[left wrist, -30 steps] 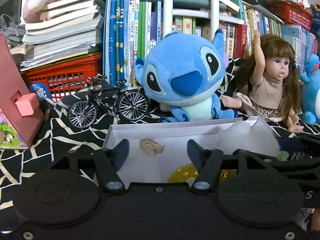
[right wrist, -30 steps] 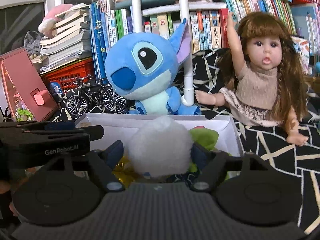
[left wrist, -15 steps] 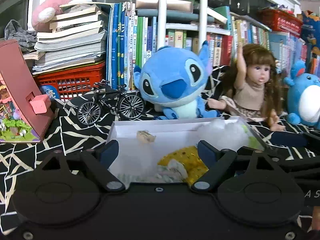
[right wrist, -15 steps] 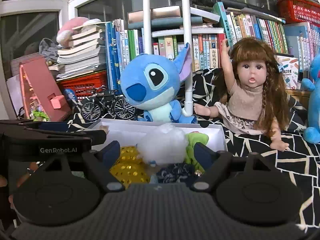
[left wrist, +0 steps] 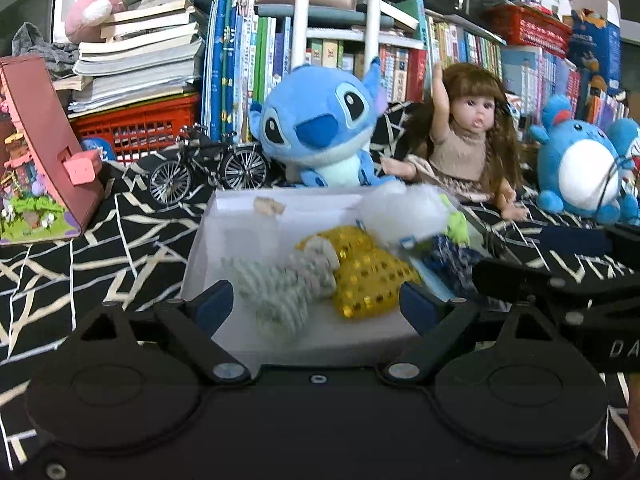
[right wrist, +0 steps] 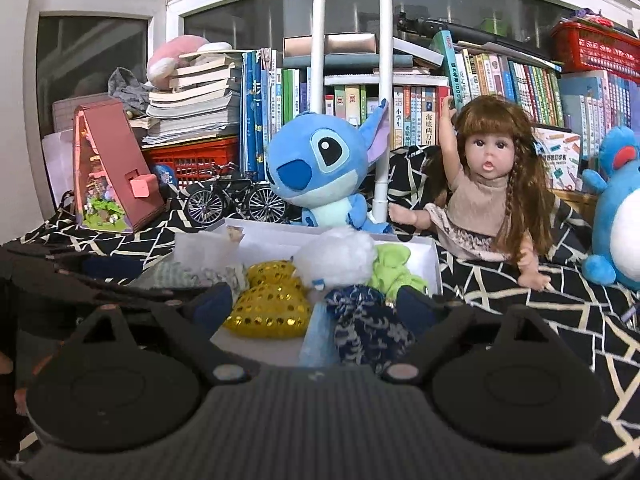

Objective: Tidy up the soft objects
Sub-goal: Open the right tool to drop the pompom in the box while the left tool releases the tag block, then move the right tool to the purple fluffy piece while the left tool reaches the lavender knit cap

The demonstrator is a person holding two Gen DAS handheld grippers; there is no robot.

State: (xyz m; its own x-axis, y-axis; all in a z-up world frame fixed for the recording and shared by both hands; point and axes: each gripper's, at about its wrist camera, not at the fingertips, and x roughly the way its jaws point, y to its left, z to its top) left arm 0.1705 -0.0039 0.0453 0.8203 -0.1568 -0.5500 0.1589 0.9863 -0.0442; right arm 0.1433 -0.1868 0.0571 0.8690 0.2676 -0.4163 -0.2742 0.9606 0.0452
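A white box [left wrist: 204, 248] sits on the black patterned cloth. In it lie a grey knitted piece [left wrist: 280, 288], a yellow sequin pouch [left wrist: 368, 276], a white fluffy ball [left wrist: 404, 208], a green plush [left wrist: 456, 224] and a dark blue patterned cloth [left wrist: 452, 260]. My left gripper [left wrist: 314, 306] hovers at the box's near edge, jaws opening, with nothing pressed between the pads. My right gripper [right wrist: 314, 304] hangs beside it on the right, jaws also opening; the white ball [right wrist: 340, 256] lies free beyond its fingertips.
Behind the box sit a blue plush [left wrist: 320, 128], a doll [left wrist: 468, 136] and a model bicycle [left wrist: 208, 168]. A pink toy house [left wrist: 40, 152] stands at the left and a round blue plush [left wrist: 576, 168] at the right. Books, red baskets and white poles line the back.
Both grippers have drawn back from the box and spread wider. The right one has let go of the white fluffy ball, which now rests in the box.
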